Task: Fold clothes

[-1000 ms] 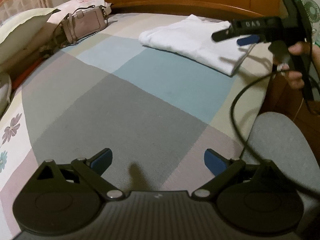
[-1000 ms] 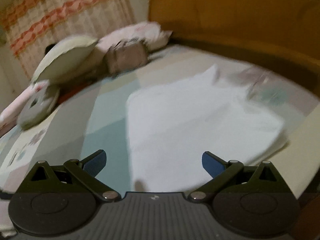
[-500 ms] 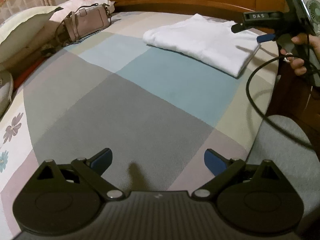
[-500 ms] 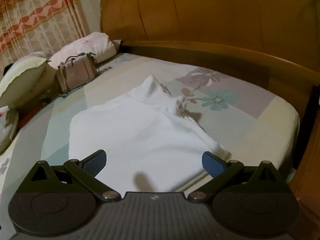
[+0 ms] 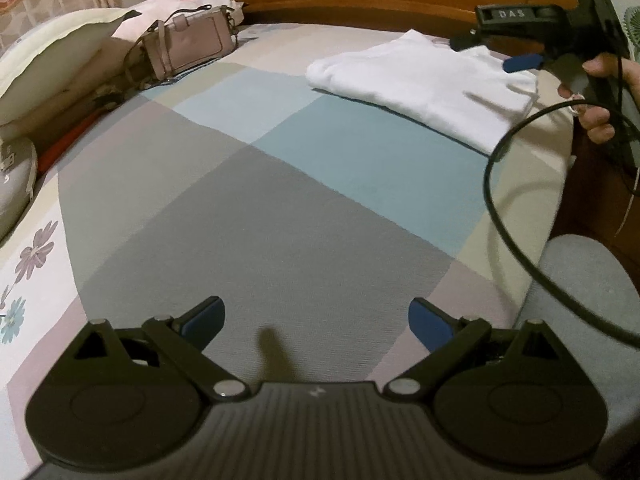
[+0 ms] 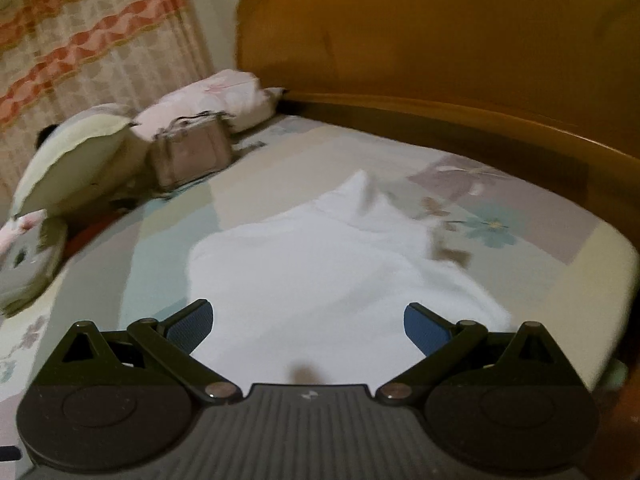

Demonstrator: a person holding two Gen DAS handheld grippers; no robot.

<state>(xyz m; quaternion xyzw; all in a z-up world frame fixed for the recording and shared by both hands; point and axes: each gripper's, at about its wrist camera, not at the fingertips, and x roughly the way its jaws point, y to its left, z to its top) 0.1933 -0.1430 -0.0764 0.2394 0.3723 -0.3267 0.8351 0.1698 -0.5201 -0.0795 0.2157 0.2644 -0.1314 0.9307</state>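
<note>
The bed (image 5: 304, 200) with its patchwork sheet fills the room, and the folded white garment (image 5: 424, 80) lies at its far right corner near the headboard, long axis running diagonally. The right gripper (image 6: 308, 320), fingers spread wide and empty, hovers just in front of it and is nearer. The left gripper (image 5: 316, 320), also open and empty, hangs well apart over bare sheet.

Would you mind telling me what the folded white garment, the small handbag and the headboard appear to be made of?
Folded white garment: soft matte knit, probably cotton; it drapes limply with rounded fold edges.
Handbag: smooth dusty-pink leather or a synthetic lookalike; it keeps a boxy shape, with thin straps.
Headboard: varnished orange-brown wood, judging by its slight sheen and panel seams.
</note>
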